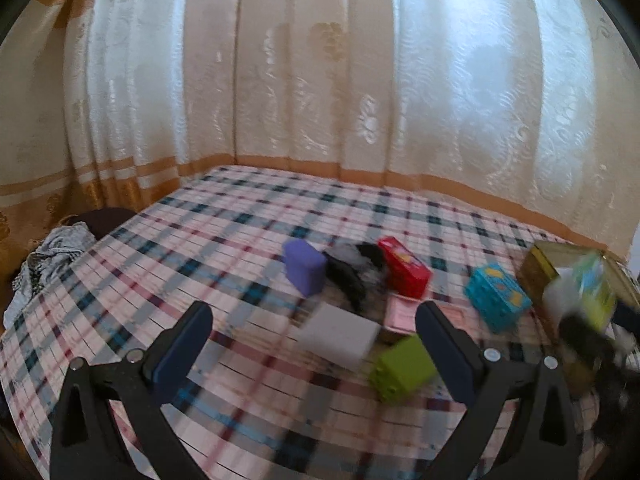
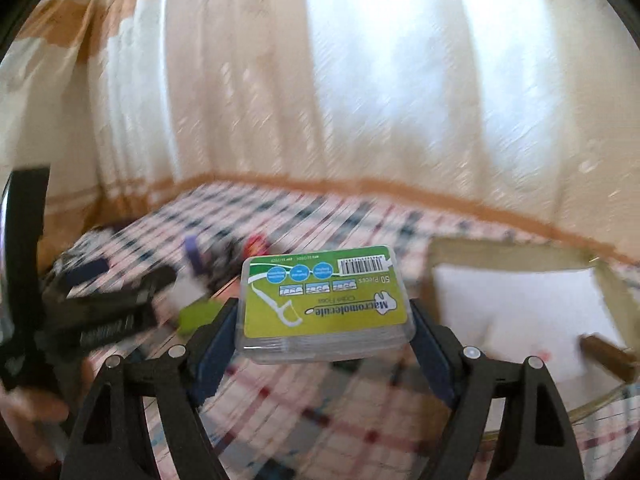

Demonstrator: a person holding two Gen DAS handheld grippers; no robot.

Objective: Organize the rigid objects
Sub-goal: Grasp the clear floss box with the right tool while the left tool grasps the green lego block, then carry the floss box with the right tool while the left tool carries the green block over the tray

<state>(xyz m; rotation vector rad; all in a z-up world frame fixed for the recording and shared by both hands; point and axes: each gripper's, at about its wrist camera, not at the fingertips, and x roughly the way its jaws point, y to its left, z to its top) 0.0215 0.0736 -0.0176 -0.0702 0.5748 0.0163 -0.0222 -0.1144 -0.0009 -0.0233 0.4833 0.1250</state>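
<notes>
Right tool point(image 2: 324, 320) grips the floss box point(image 2: 326, 300) just left of the open tin point(image 2: 448, 252), which holds white paper point(image 2: 516, 300); left tool point(image 1: 314, 320) gapes wide, empty

On the bed point(image 1: 248, 216), the purple box point(image 1: 305, 267) lies left of the red box point(image 1: 404, 267), a dark heap point(image 1: 354, 276) between them. Nearer, the white box point(image 1: 339, 336) lies left of the green block point(image 1: 402, 368). The open tin point(image 1: 538, 266) stands far right, beside the blue box point(image 1: 498, 297).
</notes>
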